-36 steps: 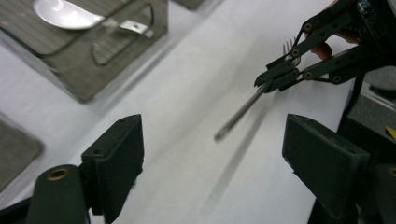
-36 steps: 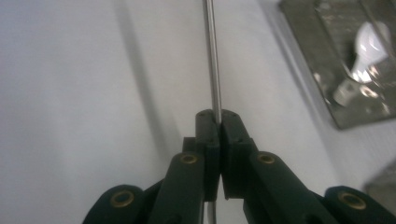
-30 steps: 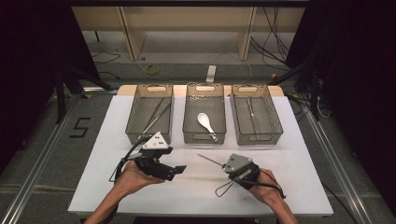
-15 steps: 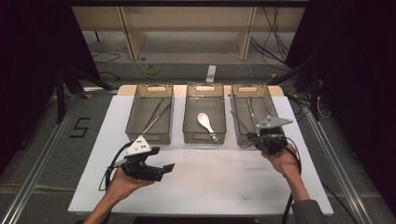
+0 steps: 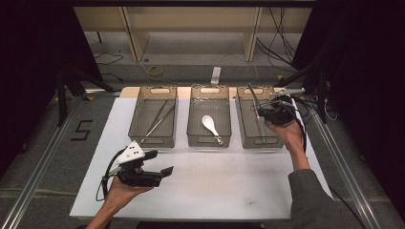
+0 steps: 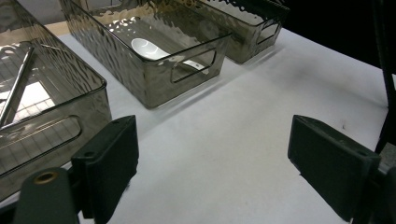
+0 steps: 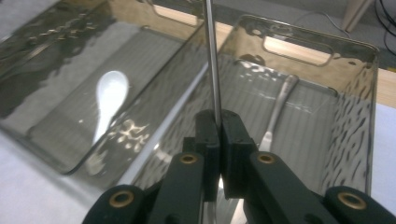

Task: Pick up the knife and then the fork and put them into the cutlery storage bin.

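Observation:
My right gripper (image 5: pixel 261 112) hangs over the right-hand bin (image 5: pixel 242 125), shut on a thin metal rod (image 5: pixel 252 95) that sticks up and away from the jaws. In the right gripper view the rod (image 7: pixel 213 65) runs straight up between the closed pads, above a metal utensil (image 7: pixel 276 112) lying in the bin. A white spoon (image 5: pixel 209 123) lies in the middle bin (image 5: pixel 193 117). The left bin (image 5: pixel 135 112) holds thin metal sticks (image 5: pixel 158 121). My left gripper (image 5: pixel 160 163) is open above the white table, near its front left, with nothing between its pads (image 6: pixel 109 156).
The three smoky translucent bins stand in a row at the far side of the white table (image 5: pixel 224 186). A person's forearms come in from the bottom. Cables and a shelf frame (image 5: pixel 191 28) lie beyond the table.
My right gripper has carried the rod from the table's front right up and away to over the right bin. The left gripper has drifted slightly left and toward the front.

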Demonstrator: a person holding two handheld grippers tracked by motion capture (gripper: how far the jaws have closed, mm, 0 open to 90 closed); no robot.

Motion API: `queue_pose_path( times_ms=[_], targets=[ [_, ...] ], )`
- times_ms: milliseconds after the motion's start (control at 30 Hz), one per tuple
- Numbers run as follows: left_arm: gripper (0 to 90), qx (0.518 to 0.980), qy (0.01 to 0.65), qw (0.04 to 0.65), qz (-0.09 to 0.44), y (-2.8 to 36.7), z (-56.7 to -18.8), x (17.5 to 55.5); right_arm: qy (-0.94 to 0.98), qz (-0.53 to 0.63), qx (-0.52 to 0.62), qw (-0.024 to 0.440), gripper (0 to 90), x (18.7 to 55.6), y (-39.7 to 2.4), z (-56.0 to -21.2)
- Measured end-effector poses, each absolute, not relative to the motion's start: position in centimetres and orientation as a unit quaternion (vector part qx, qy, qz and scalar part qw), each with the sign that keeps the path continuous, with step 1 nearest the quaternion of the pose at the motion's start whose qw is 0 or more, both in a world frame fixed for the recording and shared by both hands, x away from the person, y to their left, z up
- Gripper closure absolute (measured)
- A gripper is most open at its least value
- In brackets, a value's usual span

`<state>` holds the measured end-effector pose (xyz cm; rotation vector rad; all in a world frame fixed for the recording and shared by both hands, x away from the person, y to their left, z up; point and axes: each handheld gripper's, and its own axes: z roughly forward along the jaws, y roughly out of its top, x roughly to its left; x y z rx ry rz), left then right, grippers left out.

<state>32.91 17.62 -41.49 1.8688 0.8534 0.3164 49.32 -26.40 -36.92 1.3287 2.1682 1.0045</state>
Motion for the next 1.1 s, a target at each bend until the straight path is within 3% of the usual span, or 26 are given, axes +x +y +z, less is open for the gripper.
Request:
queue_pose_path(
  times_ms=[233,633,733,833,1100],
  targets=[
    [15.8,0.771,0.351,0.514,0.134,17.5,-41.4,32.8,0.772,0.322,0.509,0.201,87.8,51.8,-26.2,-38.4],
    [15.8,0.768,0.348,0.522,0.133,17.5,-41.3,32.7,0.773,0.284,0.538,0.181,85.9,53.1,-25.7,-40.8],
    [15.8,0.768,0.347,0.521,0.133,17.5,-41.3,32.7,0.769,0.288,0.542,0.177,73.3,53.2,-25.5,-40.9],
    [15.8,0.766,0.349,0.523,0.132,17.6,-41.3,32.7,0.769,0.292,0.539,0.183,71.0,53.0,-25.4,-40.7],
    [15.8,0.758,0.352,0.534,0.13,17.8,-41.1,32.7,0.761,0.36,0.513,0.168,54.6,50.8,-25.0,-39.6]
  ],
)
